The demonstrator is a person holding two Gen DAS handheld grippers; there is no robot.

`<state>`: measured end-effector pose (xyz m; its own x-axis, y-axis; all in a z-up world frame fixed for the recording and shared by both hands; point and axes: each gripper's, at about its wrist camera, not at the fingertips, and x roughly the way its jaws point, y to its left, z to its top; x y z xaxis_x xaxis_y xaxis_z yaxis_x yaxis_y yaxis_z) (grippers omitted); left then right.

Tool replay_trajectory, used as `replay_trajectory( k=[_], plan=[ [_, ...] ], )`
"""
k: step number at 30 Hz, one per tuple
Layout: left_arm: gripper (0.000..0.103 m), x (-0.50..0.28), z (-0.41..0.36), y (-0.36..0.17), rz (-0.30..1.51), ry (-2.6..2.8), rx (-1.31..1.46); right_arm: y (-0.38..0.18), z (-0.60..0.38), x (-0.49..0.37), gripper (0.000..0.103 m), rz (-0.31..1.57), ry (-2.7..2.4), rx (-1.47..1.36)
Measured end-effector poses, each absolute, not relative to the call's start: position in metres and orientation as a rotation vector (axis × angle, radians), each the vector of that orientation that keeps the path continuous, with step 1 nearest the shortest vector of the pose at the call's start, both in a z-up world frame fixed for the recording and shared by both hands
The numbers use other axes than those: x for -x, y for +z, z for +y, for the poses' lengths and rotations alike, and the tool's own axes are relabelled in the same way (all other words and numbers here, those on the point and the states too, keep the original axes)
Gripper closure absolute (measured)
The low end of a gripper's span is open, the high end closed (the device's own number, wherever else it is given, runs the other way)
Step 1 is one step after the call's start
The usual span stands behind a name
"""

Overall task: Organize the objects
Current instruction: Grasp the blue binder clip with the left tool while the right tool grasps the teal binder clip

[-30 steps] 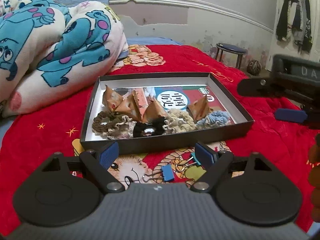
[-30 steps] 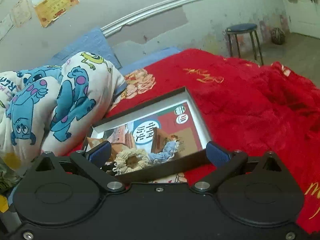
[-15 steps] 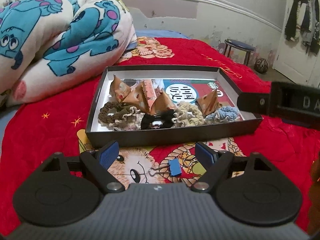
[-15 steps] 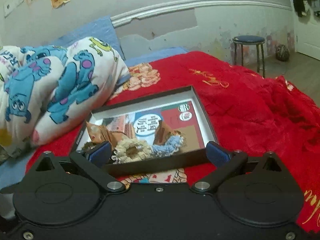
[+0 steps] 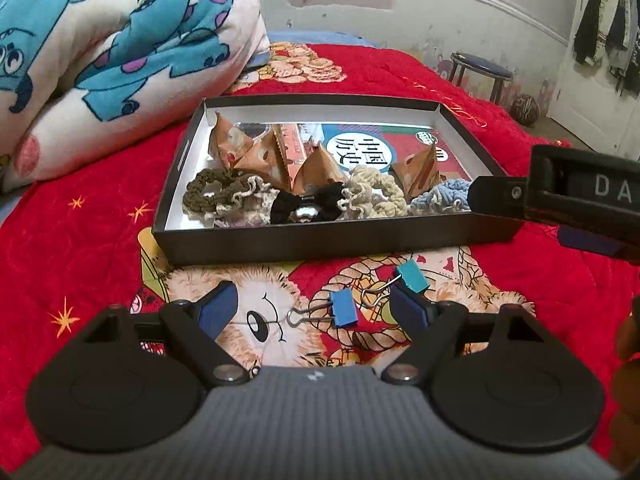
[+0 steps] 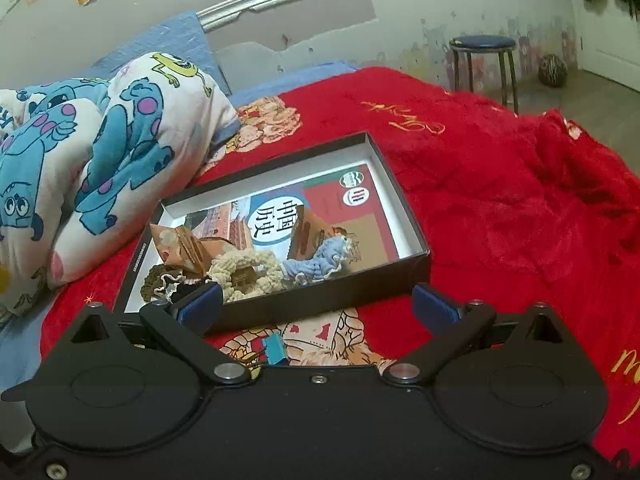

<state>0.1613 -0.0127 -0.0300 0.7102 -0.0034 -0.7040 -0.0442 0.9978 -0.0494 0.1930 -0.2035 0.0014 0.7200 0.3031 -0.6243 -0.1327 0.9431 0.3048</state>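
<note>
The left gripper point(image 5: 314, 310) hangs low over the bed point(image 5: 92, 240), its fingers point(image 5: 218, 310) spread with a blue clip point(image 5: 344, 309) lying loose between them, likely lined up for a pick; a teal clip point(image 5: 412, 276) sits just past the right finger; beyond the fingertips the box point(image 5: 320, 240) holds scrunchies point(image 5: 372, 196) and folded packets point(image 5: 316, 168); the right gripper point(image 6: 318, 304) waits with fingers spread and empty, the box's near wall between them.

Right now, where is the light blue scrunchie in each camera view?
Left wrist: light blue scrunchie at the box's near right corner, beside the right gripper.
Right wrist: centre, against the near wall.
Shared landmark: the black box.
</note>
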Motion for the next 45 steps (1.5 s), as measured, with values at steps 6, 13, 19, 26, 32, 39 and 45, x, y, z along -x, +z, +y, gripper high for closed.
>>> replay_trajectory(
  k=[6,13,19,26,32,39,45],
  plan=[
    [0.013,-0.160,-0.014,-0.033,0.796,0.024,0.067,-0.003,-0.197,-0.193,0.001,0.755,0.252,-0.242],
    [0.013,-0.160,-0.018,-0.033,0.794,0.044,0.020,-0.005,-0.191,-0.192,0.001,0.764,0.257,-0.223],
    [0.014,-0.163,-0.017,-0.037,0.806,0.060,0.016,-0.009,-0.191,-0.193,0.001,0.779,0.248,-0.224],
    [0.017,-0.171,-0.013,-0.044,0.839,0.060,0.040,-0.016,-0.197,-0.197,0.003,0.807,0.229,-0.242],
    [0.019,-0.172,-0.015,-0.049,0.826,0.061,0.023,-0.026,-0.196,-0.203,0.010,0.858,0.205,-0.213],
    [0.031,-0.173,-0.021,-0.055,0.819,0.035,0.002,-0.033,-0.203,-0.208,0.017,0.886,0.188,-0.262],
    [0.054,-0.175,-0.020,-0.060,0.826,0.037,0.043,-0.034,-0.206,-0.210,0.021,0.889,0.175,-0.283]
  ],
)
